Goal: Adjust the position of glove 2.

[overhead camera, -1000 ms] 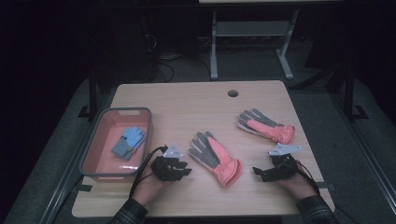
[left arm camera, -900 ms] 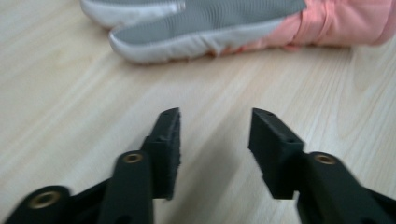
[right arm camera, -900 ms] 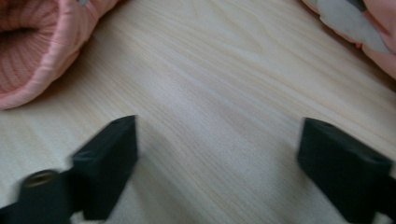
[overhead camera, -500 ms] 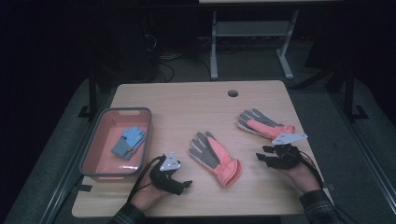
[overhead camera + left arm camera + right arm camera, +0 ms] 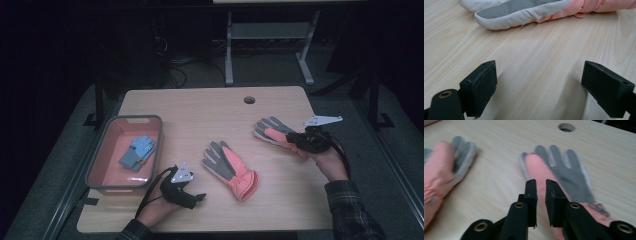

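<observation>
Over the far glove (image 5: 272,131), the right gripper (image 5: 306,141) hangs, jaws nearly closed.

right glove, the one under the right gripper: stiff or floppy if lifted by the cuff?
Probably floppy: the right glove lies flat on the table, its fabric fingers splayed and limp. Likely light for its size, being padded cloth. The grey palm looks textured, so slipping seems unlikely. The right gripper, jaws nearly shut with nothing clearly pinched between them, would let the fingers dangle.

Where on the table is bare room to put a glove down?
Bare wood lies between the tray and the middle glove, and along the far edge near the cable hole. It is crowded around the far glove under the right gripper.
</observation>
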Available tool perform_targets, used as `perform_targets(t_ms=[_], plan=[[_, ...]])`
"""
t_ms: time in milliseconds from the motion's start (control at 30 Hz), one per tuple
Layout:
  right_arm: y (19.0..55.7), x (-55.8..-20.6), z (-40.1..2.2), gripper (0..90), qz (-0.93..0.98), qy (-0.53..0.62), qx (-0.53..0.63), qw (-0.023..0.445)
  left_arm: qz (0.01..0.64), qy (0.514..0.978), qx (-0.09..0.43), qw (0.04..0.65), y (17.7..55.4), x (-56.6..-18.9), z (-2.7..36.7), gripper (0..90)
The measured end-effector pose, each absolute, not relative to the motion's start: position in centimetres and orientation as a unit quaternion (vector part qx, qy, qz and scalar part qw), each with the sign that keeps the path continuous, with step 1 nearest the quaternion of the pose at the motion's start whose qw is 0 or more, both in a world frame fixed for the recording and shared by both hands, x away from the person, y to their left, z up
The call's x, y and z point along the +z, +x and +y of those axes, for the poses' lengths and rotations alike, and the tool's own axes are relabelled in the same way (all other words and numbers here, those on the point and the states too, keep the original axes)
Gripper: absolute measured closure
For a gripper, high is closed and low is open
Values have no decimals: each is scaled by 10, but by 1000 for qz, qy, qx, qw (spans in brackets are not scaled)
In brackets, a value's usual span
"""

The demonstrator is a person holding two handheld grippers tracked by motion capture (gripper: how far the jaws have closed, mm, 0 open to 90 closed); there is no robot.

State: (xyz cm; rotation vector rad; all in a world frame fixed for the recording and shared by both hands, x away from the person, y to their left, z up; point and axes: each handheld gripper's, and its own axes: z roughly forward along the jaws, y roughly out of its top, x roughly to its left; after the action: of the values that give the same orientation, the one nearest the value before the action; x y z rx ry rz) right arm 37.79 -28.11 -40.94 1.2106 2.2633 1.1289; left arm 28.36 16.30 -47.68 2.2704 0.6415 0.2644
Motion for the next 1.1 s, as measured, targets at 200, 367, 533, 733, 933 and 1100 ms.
perform_targets(t_ms=[200,367,533,733,933,1100], plan=[[397,-408,-301,782,784,451,385,186,251,887,103,375,284,-477,163,126],[412,-405,-321,775,778,469,373,190,251,886,103,375,284,-477,163,126],[427,-410,-336,894,779,488,346,190,251,886,103,375,284,-477,163,127],[443,-424,-330,900,804,468,321,177,251,886,103,375,284,-477,163,127],[459,-434,-313,900,834,440,298,147,250,887,105,375,284,-477,163,127],[454,-438,-300,900,853,409,292,143,251,886,103,375,284,-477,163,127]])
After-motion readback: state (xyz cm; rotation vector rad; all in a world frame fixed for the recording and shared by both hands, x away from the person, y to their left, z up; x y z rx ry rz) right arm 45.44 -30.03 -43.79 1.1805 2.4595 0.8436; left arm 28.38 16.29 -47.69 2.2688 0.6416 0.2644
